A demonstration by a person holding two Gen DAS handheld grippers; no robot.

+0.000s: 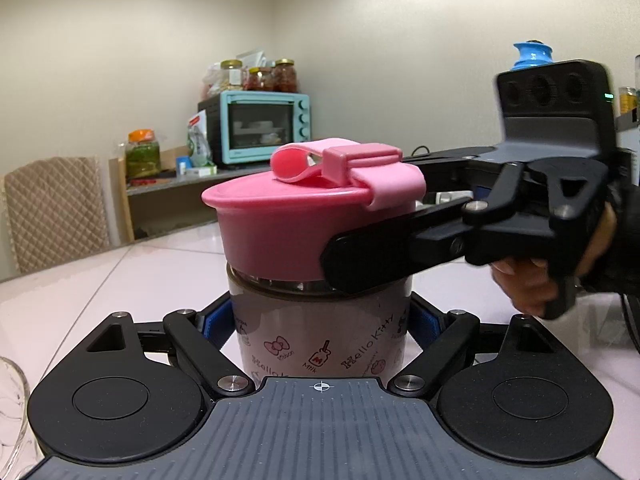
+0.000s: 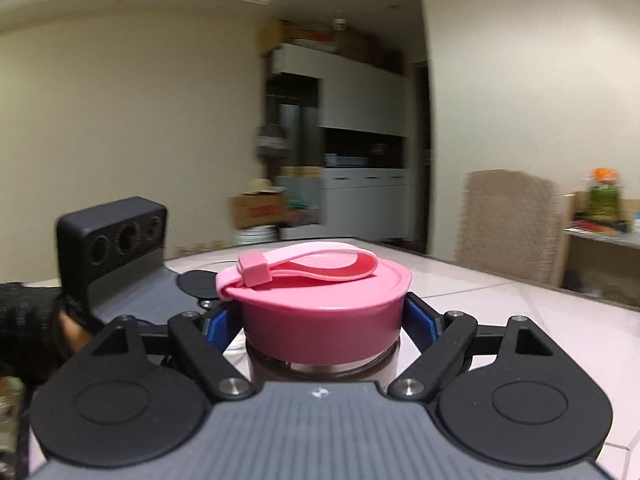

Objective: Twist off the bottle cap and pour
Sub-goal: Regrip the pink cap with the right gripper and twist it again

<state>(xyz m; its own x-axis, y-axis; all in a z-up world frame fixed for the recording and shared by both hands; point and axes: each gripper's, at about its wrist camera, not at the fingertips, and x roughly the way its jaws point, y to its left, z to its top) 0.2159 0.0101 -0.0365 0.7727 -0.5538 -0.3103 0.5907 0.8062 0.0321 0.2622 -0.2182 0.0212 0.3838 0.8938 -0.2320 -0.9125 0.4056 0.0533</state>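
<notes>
The bottle stands upright on the desk, its printed body clamped in the left hand-held gripper, while the right hand-held gripper is closed on the pink cap. The risk lies in the twist — if the pads slide on the smooth cap wall, it won't turn; if the left grip is weak, the whole bottle could rotate or tip. The silicone strap could also snag a finger.
</notes>
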